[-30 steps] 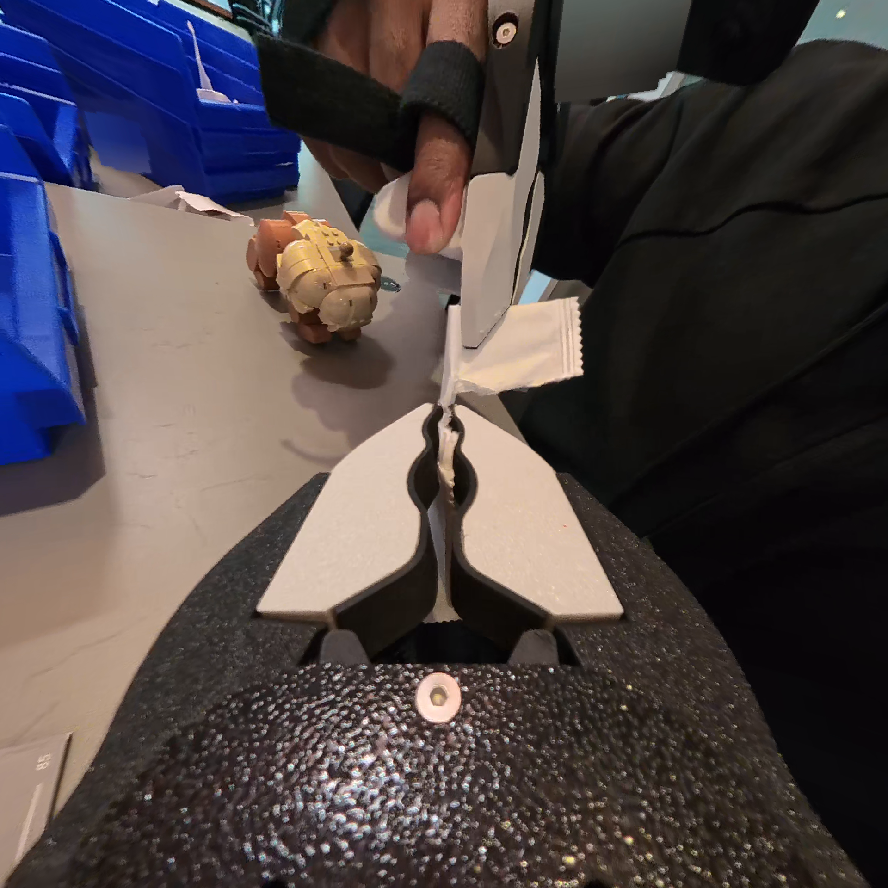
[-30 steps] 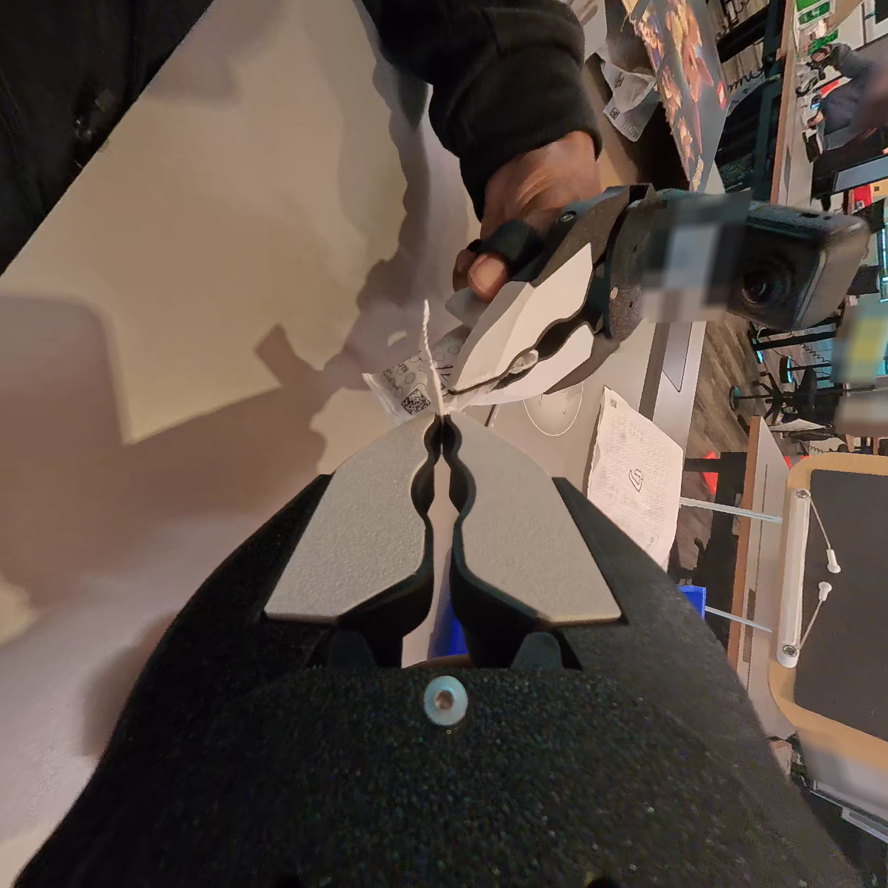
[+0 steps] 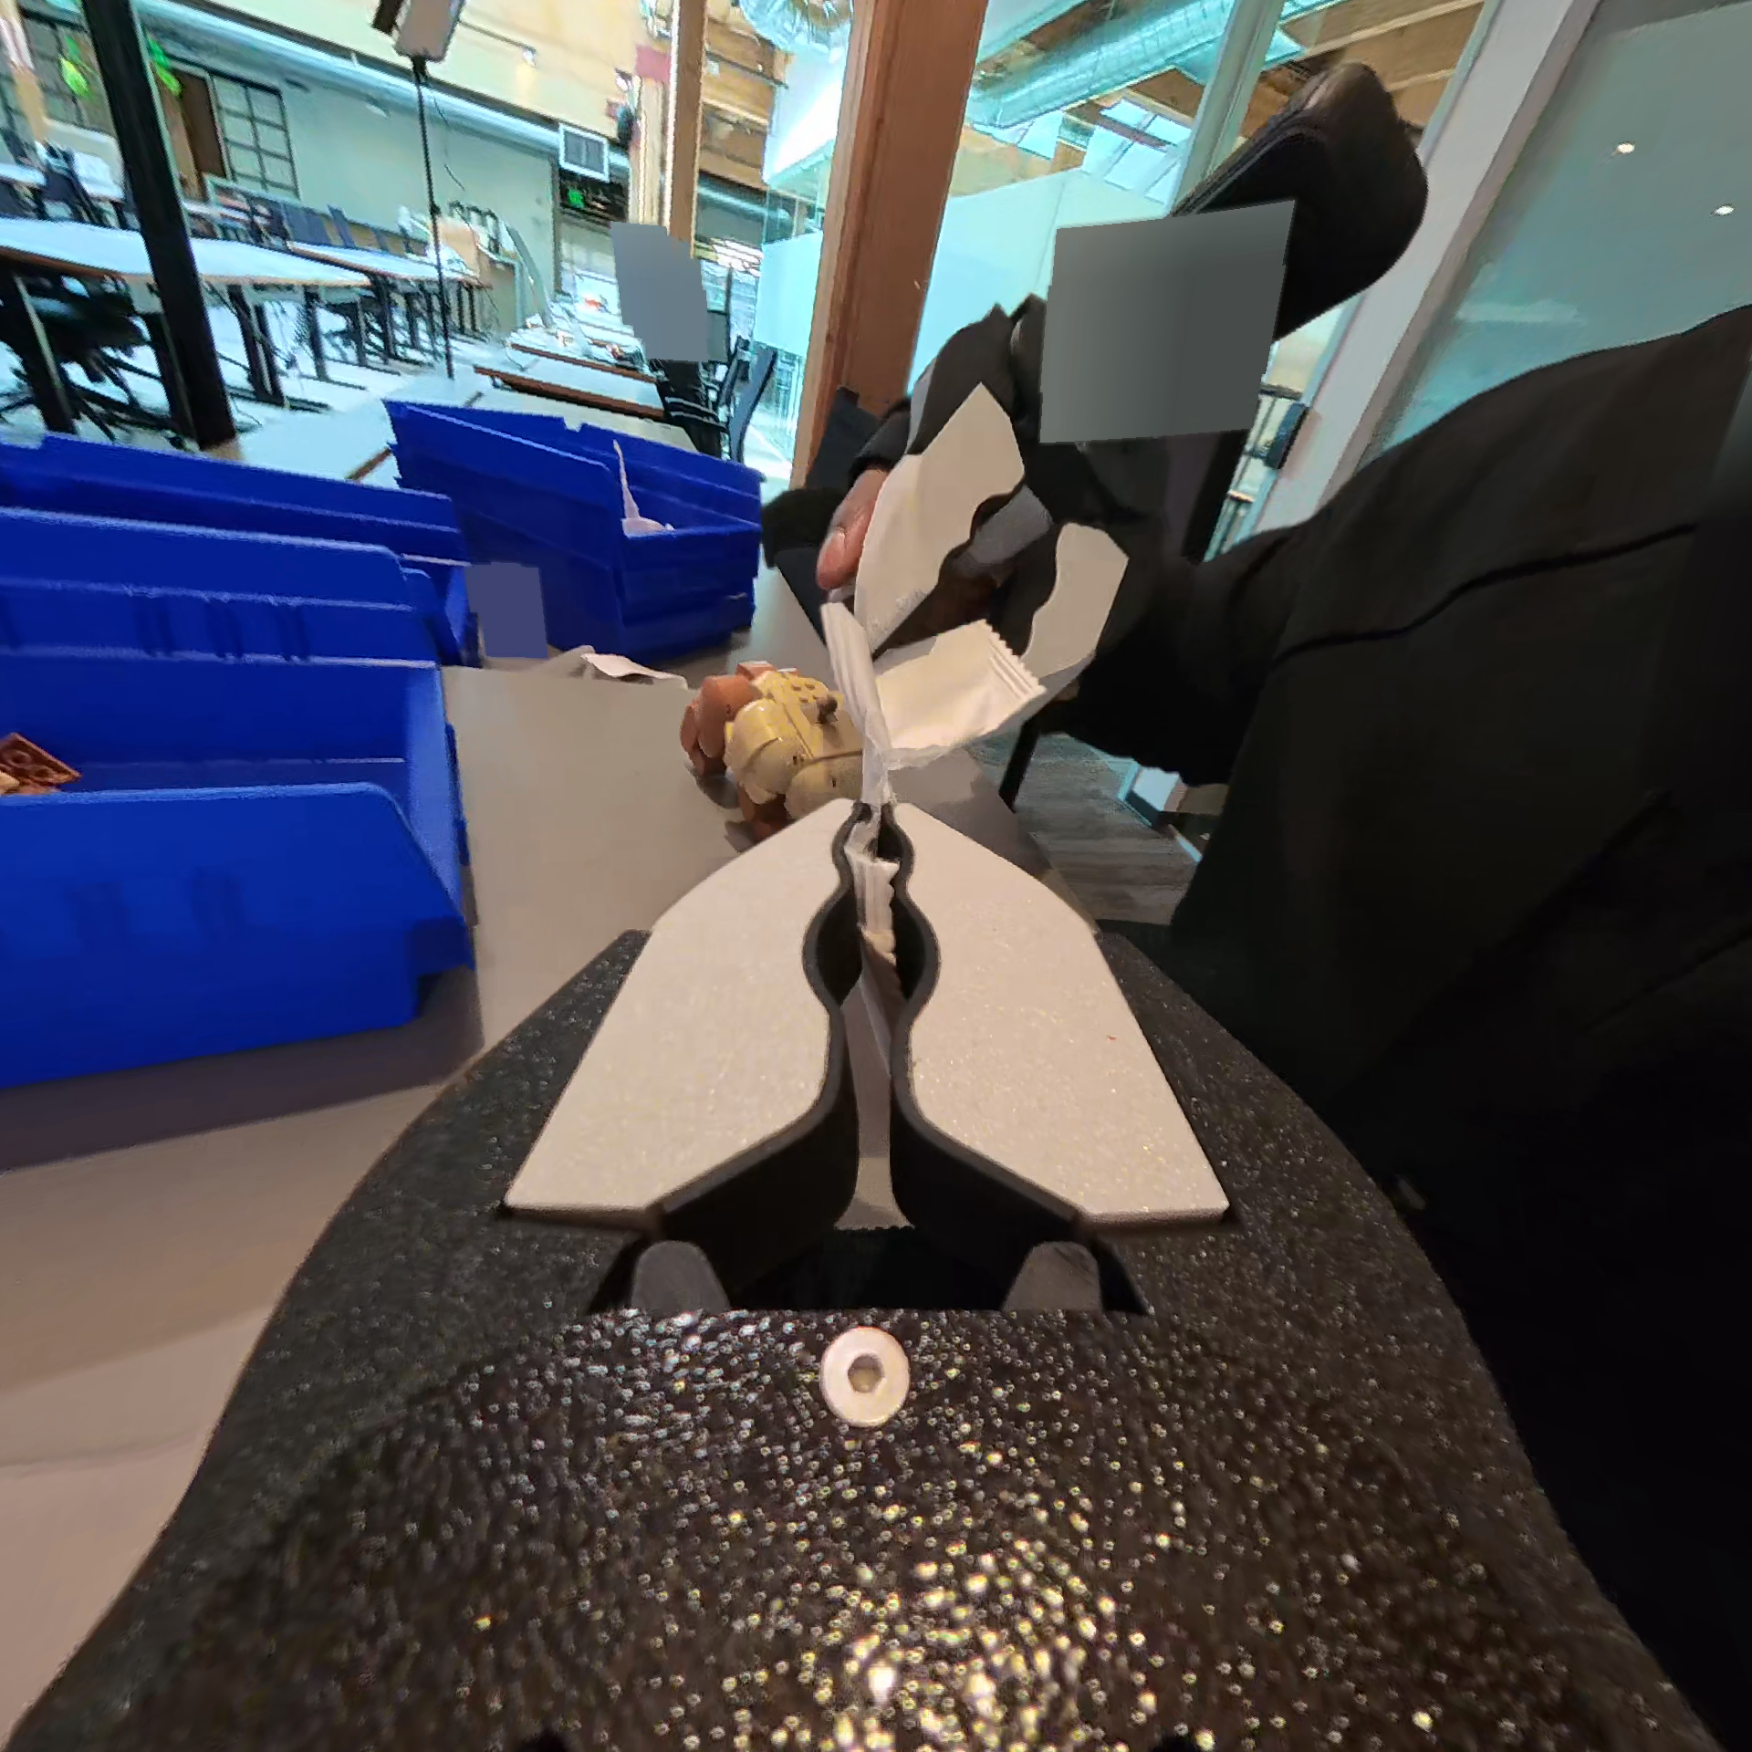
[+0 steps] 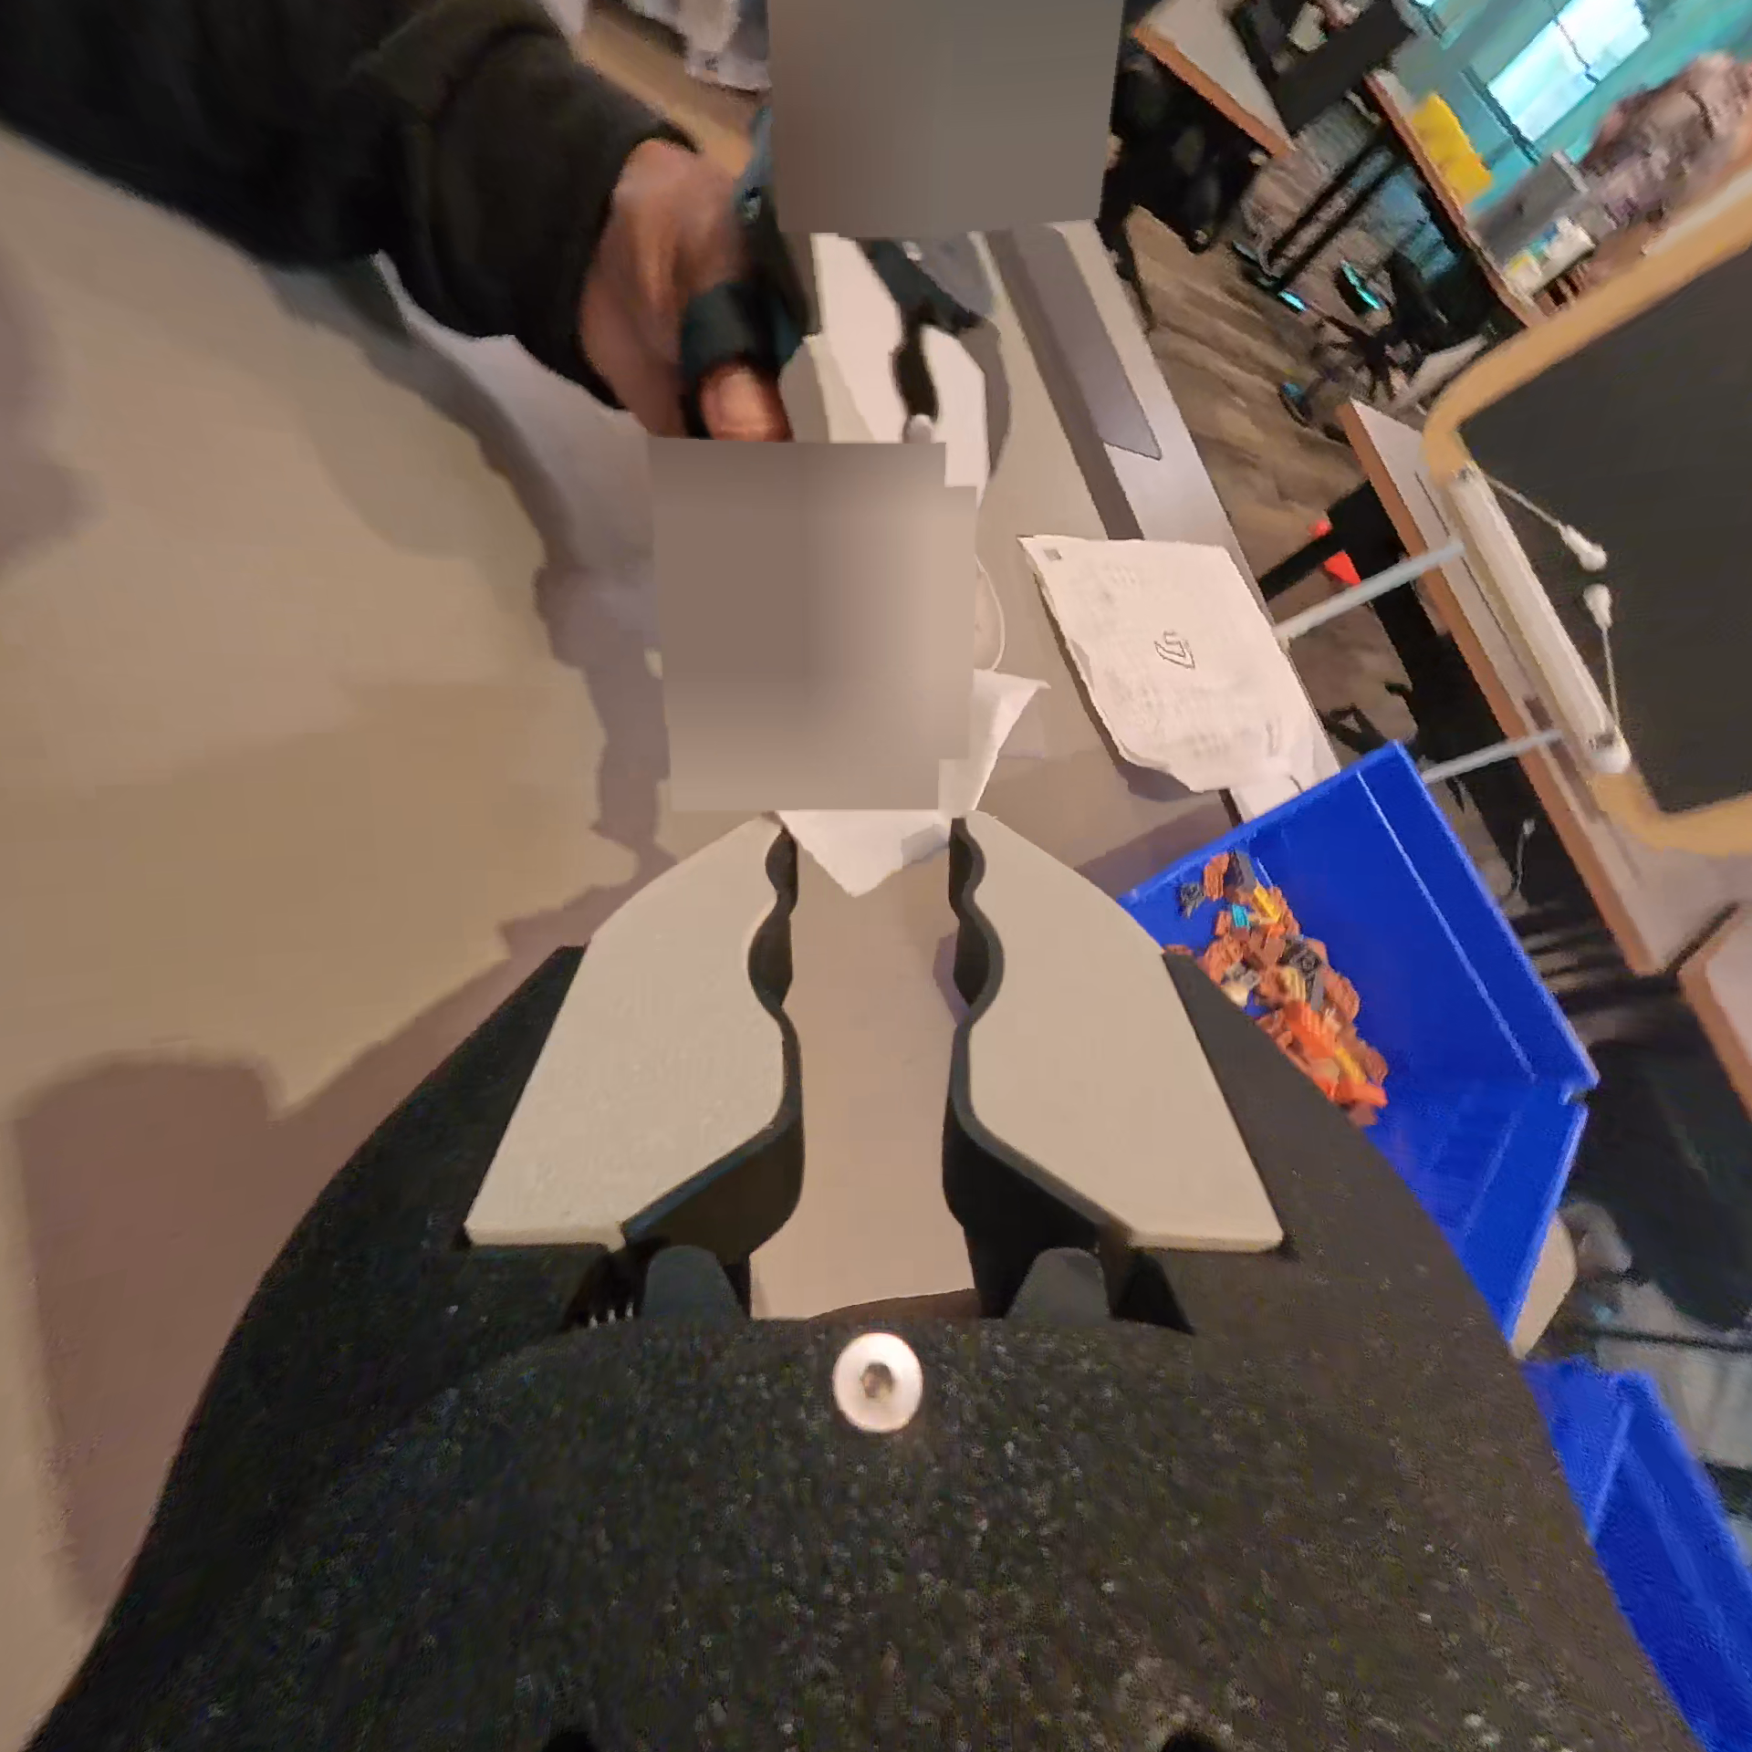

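Left tool (image 3: 877,815) clamped on torn white paper packet (image 3: 958,692); tan-and-brown brick animal figure (image 3: 773,749) just beyond. Right tool (image 4: 867,834) wide, packet corner loose between fingers.

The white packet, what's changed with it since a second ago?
The right gripper let go of the white packet: its fingers now stand apart and have drawn back from it. The left gripper stays clamped on the packet's edge. The toy figure and blue bins haven't moved.
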`<state>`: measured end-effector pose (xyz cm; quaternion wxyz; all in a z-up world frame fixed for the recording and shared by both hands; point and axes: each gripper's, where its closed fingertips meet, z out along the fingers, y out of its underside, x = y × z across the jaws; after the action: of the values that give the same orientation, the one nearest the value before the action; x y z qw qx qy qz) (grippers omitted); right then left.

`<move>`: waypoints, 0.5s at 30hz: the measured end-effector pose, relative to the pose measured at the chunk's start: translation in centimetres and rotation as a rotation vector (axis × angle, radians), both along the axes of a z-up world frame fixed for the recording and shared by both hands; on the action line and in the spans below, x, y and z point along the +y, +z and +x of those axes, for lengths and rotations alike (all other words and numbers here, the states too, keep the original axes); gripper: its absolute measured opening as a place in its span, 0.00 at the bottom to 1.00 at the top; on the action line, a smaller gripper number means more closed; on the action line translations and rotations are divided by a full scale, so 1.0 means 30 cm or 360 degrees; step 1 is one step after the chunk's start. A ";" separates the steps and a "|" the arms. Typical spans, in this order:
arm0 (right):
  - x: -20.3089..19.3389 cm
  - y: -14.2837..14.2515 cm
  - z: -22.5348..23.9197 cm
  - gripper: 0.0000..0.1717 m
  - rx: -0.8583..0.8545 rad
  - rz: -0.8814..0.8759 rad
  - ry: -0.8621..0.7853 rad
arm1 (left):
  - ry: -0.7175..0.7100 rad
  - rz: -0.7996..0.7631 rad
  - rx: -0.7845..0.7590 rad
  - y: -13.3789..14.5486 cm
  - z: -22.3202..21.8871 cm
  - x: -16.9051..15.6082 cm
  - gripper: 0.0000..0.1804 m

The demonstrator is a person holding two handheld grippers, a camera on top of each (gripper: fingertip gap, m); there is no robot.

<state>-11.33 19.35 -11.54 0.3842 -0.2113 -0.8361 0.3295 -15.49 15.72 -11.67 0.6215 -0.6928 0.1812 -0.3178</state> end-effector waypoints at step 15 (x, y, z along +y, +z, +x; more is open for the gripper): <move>-0.121 0.000 -0.066 0.13 0.0054 -0.0850 -0.0246 | 0.0100 0.0184 0.0105 0.058 0.032 0.001 0.01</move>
<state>-13.30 15.72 -11.55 0.3529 -0.3628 -0.6945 0.5113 -14.52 15.76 -9.92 0.6637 -0.6712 0.1979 -0.2641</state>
